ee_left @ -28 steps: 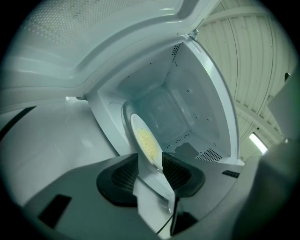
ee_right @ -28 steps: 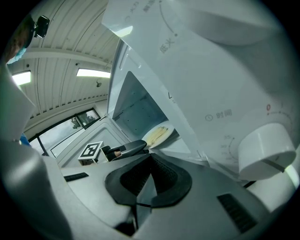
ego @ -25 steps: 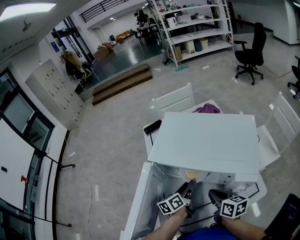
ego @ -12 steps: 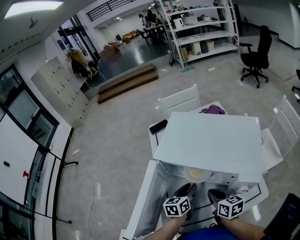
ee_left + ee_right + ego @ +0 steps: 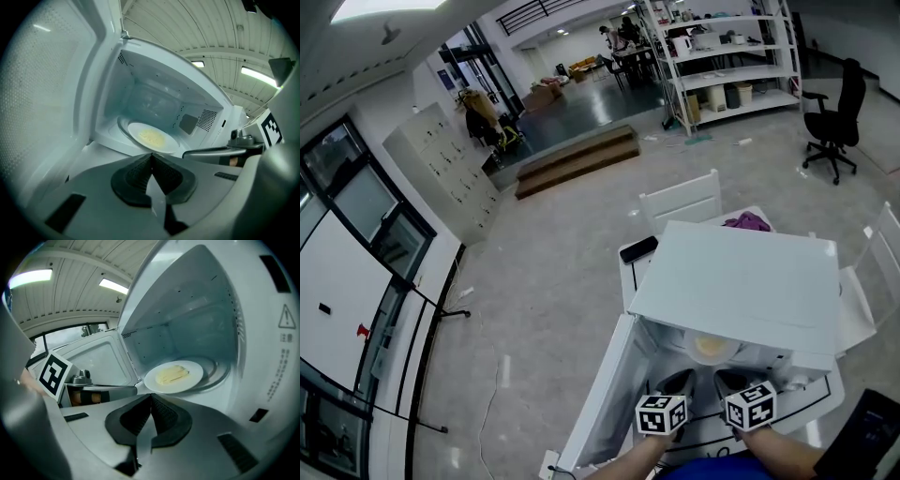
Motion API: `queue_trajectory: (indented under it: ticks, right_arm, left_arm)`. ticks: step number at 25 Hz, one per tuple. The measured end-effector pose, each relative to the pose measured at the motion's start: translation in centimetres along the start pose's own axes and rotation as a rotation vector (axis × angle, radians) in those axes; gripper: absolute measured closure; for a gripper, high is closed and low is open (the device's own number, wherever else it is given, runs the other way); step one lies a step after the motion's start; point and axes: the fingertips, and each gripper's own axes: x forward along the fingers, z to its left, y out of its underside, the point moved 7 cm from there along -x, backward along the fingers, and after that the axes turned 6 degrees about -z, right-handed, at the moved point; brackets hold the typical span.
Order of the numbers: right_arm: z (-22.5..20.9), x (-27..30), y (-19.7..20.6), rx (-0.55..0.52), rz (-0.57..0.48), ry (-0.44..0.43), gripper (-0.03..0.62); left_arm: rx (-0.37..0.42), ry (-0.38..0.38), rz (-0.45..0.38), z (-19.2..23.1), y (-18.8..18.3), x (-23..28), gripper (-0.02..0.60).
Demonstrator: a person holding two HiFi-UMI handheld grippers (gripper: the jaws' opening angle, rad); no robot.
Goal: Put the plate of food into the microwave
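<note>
A white plate of yellow food (image 5: 712, 347) lies on the turntable inside the open white microwave (image 5: 741, 281). The plate (image 5: 152, 138) shows beyond the jaws in the left gripper view, and the plate (image 5: 173, 376) shows the same way in the right gripper view. My left gripper (image 5: 677, 382) hangs just in front of the opening. The left gripper (image 5: 151, 157) is closing its jaws, the pads meeting with nothing between them. My right gripper (image 5: 733, 380) is beside it, and the right gripper (image 5: 151, 397) is shut and empty. Neither touches the plate.
The microwave door (image 5: 605, 394) swings out to the left. A black phone (image 5: 638, 249) and a purple cloth (image 5: 748, 222) lie on the table behind the microwave. White chairs (image 5: 680, 202) stand round the table. A dark device (image 5: 867, 436) sits at the lower right.
The left gripper has drawn back from the plate toward me, and the right one has moved in closer beside it. The plate stays inside the microwave. The head view has shifted.
</note>
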Motion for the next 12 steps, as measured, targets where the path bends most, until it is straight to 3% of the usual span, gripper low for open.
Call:
queue_trajectory:
  ticks: [12]
  right_arm:
    - [-0.3,3.0,-0.7,-0.041,0.020,0.023,0.594]
  left_arm:
    - [0.029,-0.011,0.009,0.7,-0.5,0.8,0.575]
